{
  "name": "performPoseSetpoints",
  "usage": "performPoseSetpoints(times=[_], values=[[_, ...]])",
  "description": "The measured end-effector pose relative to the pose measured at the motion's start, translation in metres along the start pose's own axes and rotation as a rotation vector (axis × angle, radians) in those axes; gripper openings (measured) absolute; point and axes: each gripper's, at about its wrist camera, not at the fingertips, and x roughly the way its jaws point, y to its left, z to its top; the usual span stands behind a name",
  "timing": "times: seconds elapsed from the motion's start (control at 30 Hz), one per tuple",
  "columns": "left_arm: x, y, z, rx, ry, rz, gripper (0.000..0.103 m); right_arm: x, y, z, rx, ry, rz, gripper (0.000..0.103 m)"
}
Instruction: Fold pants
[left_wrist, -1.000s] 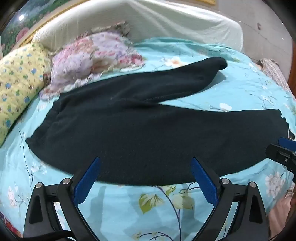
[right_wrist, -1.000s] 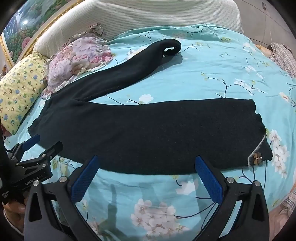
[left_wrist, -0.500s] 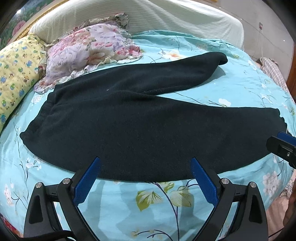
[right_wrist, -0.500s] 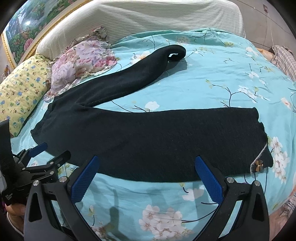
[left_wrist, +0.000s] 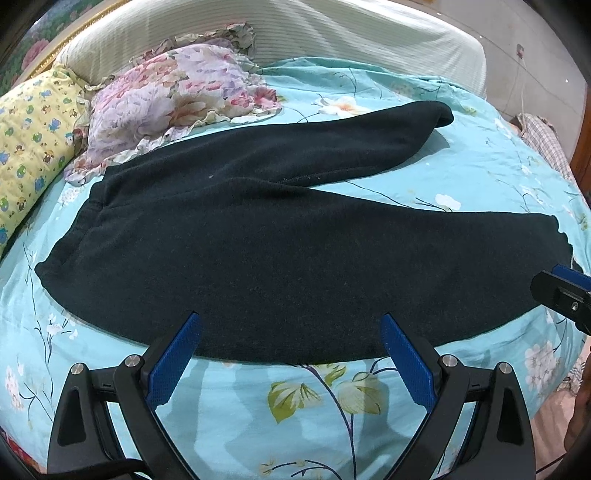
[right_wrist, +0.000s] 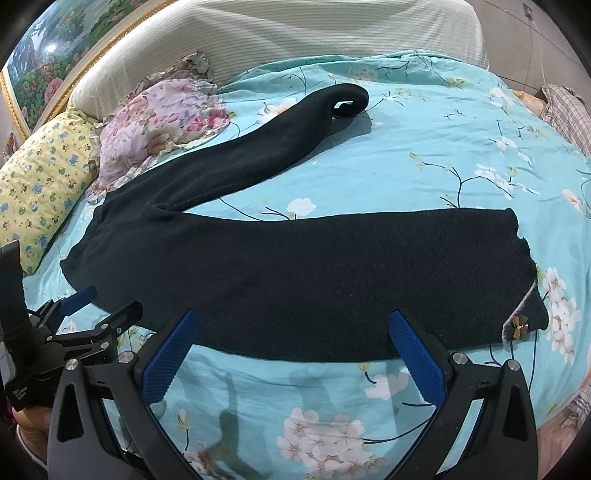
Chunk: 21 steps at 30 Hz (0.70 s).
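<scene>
Black pants (left_wrist: 280, 236) lie spread flat on a turquoise floral bedspread (left_wrist: 295, 413), waist at the left, two legs splayed to the right. They also show in the right wrist view (right_wrist: 314, 273), with a small bow at the near leg's hem (right_wrist: 519, 328). My left gripper (left_wrist: 290, 332) is open and empty, just above the near edge of the seat part. My right gripper (right_wrist: 293, 326) is open and empty above the near edge of the near leg. The left gripper also shows in the right wrist view (right_wrist: 101, 302), and the right gripper's tip in the left wrist view (left_wrist: 565, 291).
A pink floral cloth (left_wrist: 177, 99) and a yellow patterned pillow (left_wrist: 29, 140) lie at the bed's far left. A white padded headboard (left_wrist: 295, 33) runs behind. A plaid cloth (right_wrist: 569, 110) lies off the far right edge.
Both grippers have moved slightly closer toward the pants' near edge. The pants have not moved and both grippers stay open.
</scene>
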Motion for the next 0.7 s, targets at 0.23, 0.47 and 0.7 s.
performPoseSetpoints(times=[0.23, 0.47, 0.7], values=[[-0.0010, 0.0008, 0.0002, -0.004, -0.002, -0.005, 0.098, 0.0014, -0.0007, -0.0012, 0.003, 0.005, -0.001, 0.103], [-0.0005, 0.0008, 0.0009, -0.004, -0.003, -0.012, 0.098, 0.0026, -0.0014, -0.0020, 0.001, 0.007, 0.001, 0.103], [-0.0003, -0.0008, 0.0018, 0.004, -0.008, -0.031, 0.098, 0.0039, -0.0006, -0.0023, 0.010, 0.009, -0.002, 0.103]])
